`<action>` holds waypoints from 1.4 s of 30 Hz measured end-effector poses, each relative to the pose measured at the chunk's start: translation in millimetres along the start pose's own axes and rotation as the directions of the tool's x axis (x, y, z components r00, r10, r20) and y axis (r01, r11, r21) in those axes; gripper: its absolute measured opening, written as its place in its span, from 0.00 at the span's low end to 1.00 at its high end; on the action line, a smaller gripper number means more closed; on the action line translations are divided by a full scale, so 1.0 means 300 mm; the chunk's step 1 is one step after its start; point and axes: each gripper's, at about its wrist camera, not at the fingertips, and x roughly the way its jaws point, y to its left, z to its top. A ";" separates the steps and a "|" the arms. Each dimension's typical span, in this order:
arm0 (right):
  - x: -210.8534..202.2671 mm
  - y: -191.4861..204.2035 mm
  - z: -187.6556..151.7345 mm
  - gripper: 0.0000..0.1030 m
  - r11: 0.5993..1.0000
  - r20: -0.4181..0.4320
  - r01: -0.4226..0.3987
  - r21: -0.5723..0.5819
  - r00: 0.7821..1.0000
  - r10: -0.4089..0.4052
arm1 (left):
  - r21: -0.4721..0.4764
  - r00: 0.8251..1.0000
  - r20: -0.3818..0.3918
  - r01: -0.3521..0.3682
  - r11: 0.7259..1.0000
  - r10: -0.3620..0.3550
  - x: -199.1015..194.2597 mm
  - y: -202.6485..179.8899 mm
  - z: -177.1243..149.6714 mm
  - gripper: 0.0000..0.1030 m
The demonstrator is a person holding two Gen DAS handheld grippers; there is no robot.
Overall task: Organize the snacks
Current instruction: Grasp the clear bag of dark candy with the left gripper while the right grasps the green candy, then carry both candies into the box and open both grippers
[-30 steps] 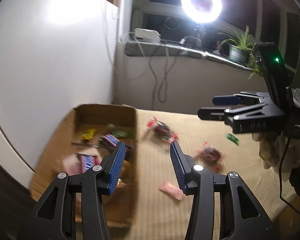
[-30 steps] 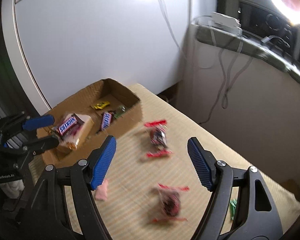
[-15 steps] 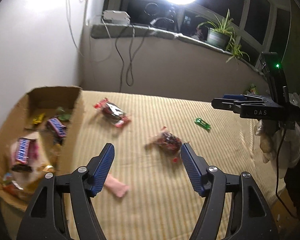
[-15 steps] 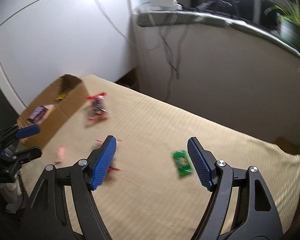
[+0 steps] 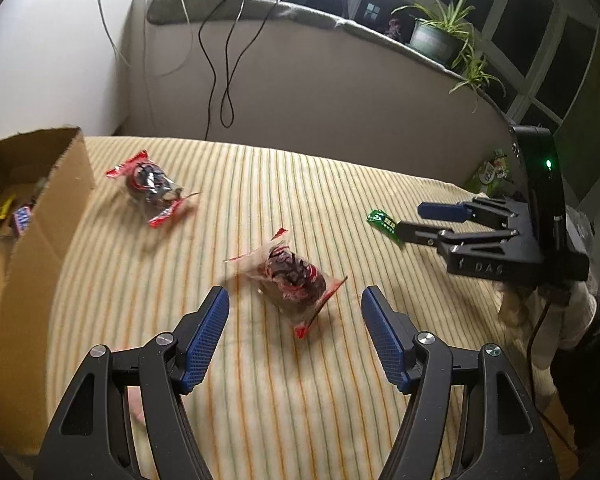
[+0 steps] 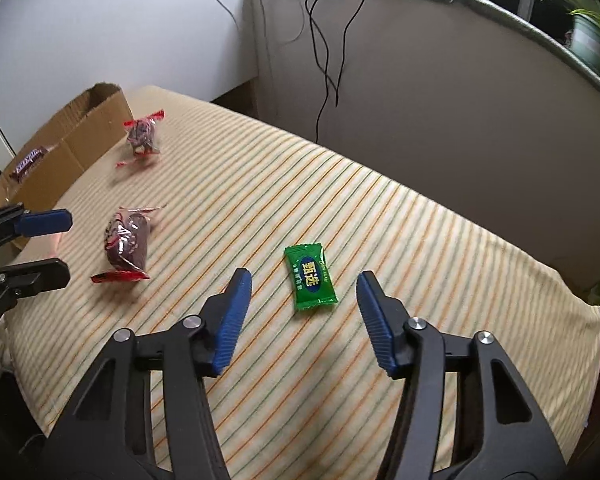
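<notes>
L gripper (image 5: 294, 330) hangs over the striped tabletop (image 5: 260, 184), jaws spread wide and nothing pinched; they opened up a moment back and now sit steady. Right at its 12 o'clock, just past the blue pads, lies a clear-wrapped dark snack w/ red twisted ends (image 5: 290, 276), flat on the cloth, not touched. A second one like it (image 5: 150, 186) sits out at 10 o'clock, near the cardboard box (image 5: 40, 216) at 9 o'clock. Box is open-topped w/ a few bars inside, incl. a dark wrapper w/ white lettering, too blurred to read.

R gripper (image 6: 304, 300) is tilted down at the small green candy packet (image 6: 310, 276). Jaws have just been closing in but are apart, packet lying in the gap near the tips at 12 o'clock, no pad pressing on it. From the left wrist cam the same packet shows at 2 o'clock, partly behind the R gripper's lower finger.

From the right wrist cam, the near red-ended snack is at 9 o'clock beside the L gripper's tips, the far one at 10 o'clock by the box wall. Black cables (image 6: 328, 32) dangle down the wall behind, potted plant (image 5: 436, 36) up on the sill at 1 o'clock
</notes>
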 end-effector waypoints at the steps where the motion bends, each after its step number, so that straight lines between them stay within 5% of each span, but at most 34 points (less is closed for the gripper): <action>1: 0.014 -0.003 0.004 0.52 1.000 -0.008 0.001 -0.003 1.000 -0.001 | -0.011 1.000 -0.007 0.005 1.000 -0.005 0.013 0.000 0.006 0.67; 12: 0.071 0.001 0.008 0.39 0.999 -0.044 0.014 -0.033 0.999 -0.016 | -0.009 0.998 -0.050 -0.040 0.999 0.039 0.123 -0.025 0.035 0.62; 17: 0.080 0.004 -0.007 0.36 0.999 -0.054 0.019 -0.040 0.998 -0.021 | 0.048 0.995 -0.066 -0.075 0.996 0.078 0.152 -0.052 0.012 0.34; 19: 0.081 0.005 -0.006 0.26 0.999 -0.055 0.013 -0.036 0.998 -0.015 | 0.064 0.994 -0.064 -0.082 0.995 0.086 0.153 -0.054 0.011 0.31; 42: -0.100 0.128 0.039 0.25 0.998 0.051 0.000 -0.067 0.999 0.003 | 0.087 0.993 0.064 -0.105 0.991 0.100 -0.032 -0.018 0.010 0.31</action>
